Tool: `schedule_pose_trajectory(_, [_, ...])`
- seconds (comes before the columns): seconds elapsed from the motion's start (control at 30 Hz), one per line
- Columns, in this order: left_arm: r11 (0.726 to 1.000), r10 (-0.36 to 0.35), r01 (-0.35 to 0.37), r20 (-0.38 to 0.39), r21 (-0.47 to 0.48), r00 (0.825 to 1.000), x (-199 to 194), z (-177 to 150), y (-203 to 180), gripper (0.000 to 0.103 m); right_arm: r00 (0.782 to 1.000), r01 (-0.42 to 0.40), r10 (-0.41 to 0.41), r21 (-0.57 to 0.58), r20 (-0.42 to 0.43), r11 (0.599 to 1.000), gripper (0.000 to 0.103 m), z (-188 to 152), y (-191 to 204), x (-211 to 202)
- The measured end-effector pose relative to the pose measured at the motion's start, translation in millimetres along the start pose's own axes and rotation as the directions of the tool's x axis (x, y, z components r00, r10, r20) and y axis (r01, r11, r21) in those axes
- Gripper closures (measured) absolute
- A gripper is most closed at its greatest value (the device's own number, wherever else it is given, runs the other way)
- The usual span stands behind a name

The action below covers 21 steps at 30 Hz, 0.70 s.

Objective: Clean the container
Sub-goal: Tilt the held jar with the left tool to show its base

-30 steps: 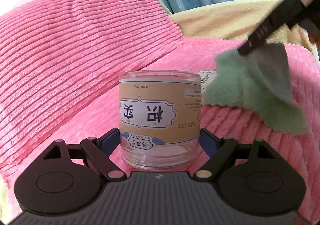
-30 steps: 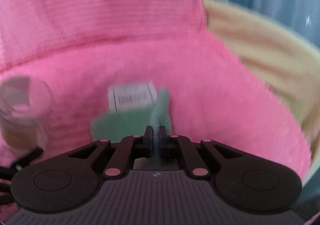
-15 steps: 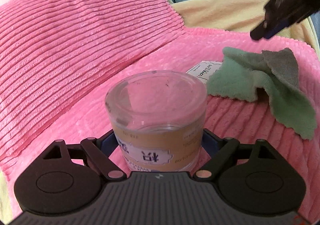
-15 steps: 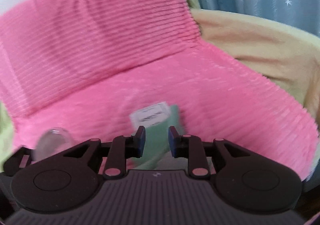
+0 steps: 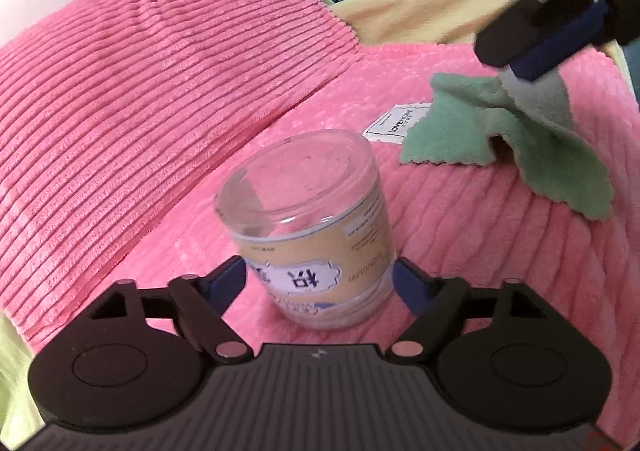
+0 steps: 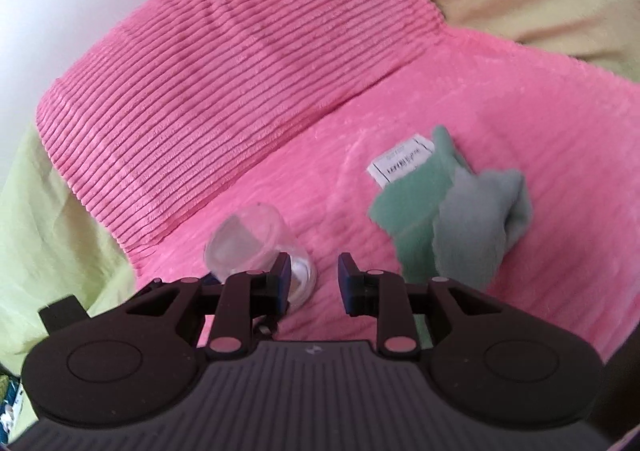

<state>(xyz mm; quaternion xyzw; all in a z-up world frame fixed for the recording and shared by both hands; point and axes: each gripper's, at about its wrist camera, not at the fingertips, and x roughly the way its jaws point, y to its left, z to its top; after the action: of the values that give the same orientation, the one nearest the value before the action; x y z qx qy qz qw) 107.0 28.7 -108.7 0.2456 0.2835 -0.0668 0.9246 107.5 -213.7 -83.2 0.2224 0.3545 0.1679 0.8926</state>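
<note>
Since a second ago my right gripper point(image 6: 313, 283) has let go of the cloth point(image 5: 504, 131) and lifted away from it, and my left gripper point(image 5: 320, 283) has tipped the jar point(image 5: 316, 235) so its clear base faces up and away from me. That jar sits between my left pads, which press on its sides low down, near the end that faces me; I hold it just off the pink cover point(image 5: 480, 251) of the bed, roughly at the middle of the cover's front stretch, below the pillow point(image 5: 160, 91). My right jaws are opening with nothing between them. Over toward the cover's right edge lies the cloth in a crumpled heap, a white tag point(image 5: 396, 123) beside it. I judge the wipe is over or paused, so the sound thing now is to keep my left squeeze steady: the wall is smooth and the jar leans, and it could slide out toward the bed. If more wiping is due, I would take the cloth by a thick fold, not by its tag. Nothing shows inside the jar: through the clear wall above its tan label I see only pink.
</note>
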Motion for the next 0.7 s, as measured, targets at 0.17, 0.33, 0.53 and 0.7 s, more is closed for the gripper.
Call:
schedule_pose_trajectory(0.17, [0.999,-0.010,0.011,0.016,-0.038,1.000,-12,3,6,0.032,1.000,-0.001,0.001,-0.011,0.007,1.000,0.080,-4,4,-2])
schedule_pose_trajectory(0.33, [0.999,-0.014,0.014,-0.010,-0.047,1.000,-6,2,6,0.006,0.999,-0.034,0.034,-0.015,0.005,0.999,0.080,-3,10,9])
schedule_pose_trajectory(0.53, [0.998,-0.037,0.035,-0.059,-0.043,0.998,22,-4,0,0.006,0.999,-0.045,0.045,0.013,0.015,0.999,0.080,-4,0,19])
schedule_pose_trajectory(0.7, [0.996,-0.047,0.044,-0.033,-0.084,0.998,29,0,4,0.016,0.999,-0.033,0.032,0.052,0.012,0.998,0.080,-6,-16,27])
